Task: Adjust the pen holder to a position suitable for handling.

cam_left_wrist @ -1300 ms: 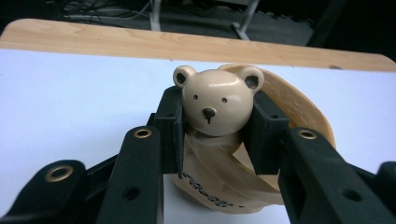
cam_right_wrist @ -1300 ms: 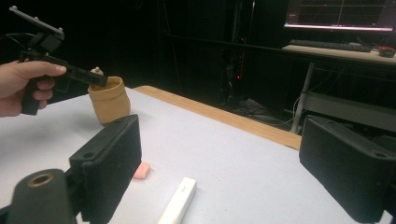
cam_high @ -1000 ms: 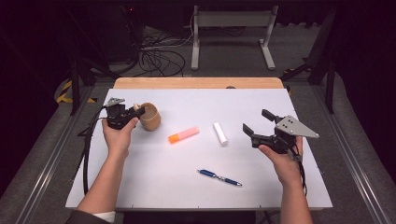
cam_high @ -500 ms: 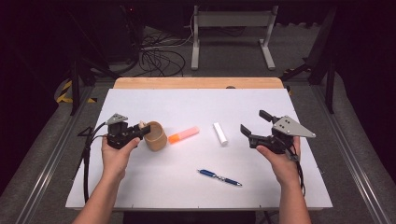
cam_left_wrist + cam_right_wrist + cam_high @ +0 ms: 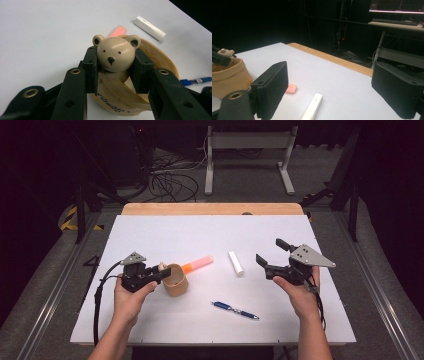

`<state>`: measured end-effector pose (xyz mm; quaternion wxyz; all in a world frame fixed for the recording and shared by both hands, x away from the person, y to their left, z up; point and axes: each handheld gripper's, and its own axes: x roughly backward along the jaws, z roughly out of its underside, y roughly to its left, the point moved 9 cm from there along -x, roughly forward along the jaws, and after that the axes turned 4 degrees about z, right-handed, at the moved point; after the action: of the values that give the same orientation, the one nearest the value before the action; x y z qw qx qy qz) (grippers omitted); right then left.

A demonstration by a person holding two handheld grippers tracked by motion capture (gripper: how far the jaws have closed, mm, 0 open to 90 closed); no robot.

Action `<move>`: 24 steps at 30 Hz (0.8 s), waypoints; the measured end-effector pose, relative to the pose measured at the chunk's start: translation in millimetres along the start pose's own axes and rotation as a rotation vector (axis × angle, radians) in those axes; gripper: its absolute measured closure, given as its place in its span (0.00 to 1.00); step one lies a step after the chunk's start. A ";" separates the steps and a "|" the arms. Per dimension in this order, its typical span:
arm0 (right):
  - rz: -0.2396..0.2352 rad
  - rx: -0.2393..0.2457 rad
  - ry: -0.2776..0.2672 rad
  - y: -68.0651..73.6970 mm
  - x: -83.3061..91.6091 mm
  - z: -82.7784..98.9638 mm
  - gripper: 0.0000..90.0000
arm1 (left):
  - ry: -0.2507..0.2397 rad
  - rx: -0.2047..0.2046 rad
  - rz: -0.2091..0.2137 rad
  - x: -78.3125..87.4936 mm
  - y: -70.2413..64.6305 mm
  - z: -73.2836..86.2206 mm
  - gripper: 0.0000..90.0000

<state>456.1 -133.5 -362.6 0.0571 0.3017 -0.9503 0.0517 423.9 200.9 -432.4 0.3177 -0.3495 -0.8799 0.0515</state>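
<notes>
Left gripper [image 5: 115, 72] fingers clench the bear mug [image 5: 140, 82] — base cut off; right gripper [image 5: 332, 90] released.

The work surface is a white table top [image 5: 150, 320] with a light wooden strip [image 5: 212, 209] along its 12 o'clock edge. Metal rails [image 5: 55, 292] run down both sides. The floor [image 5: 320, 175] is grey carpet. At 12 o'clock stands a grey metal frame [image 5: 247, 142]; at 11 o'clock black cables [image 5: 167, 177] lie coiled. Yellow-black tape [image 5: 70, 215] marks the floor at 10 o'clock. The surroundings are dark. A lit monitor [image 5: 395, 5] and keyboard [image 5: 394, 22] sit on a desk in the right gripper view.
</notes>
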 end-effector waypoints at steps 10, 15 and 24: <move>0.000 0.001 0.009 1.8 -2.4 2.4 0.17 | 0.036 -0.034 0.043 -7.4 -18.5 10.1 0.69; -0.002 0.004 0.013 3.1 -3.9 3.8 0.17 | 0.046 -0.053 0.042 -11.4 -25.3 14.5 0.69; 0.001 0.008 0.023 5.9 -7.4 7.0 0.18 | 0.022 -0.078 0.044 -12.1 -25.8 15.8 0.69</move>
<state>458.1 -125.5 -371.0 0.0667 0.3009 -0.9495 0.0588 406.1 175.7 -443.2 0.3124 -0.3813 -0.8699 0.0203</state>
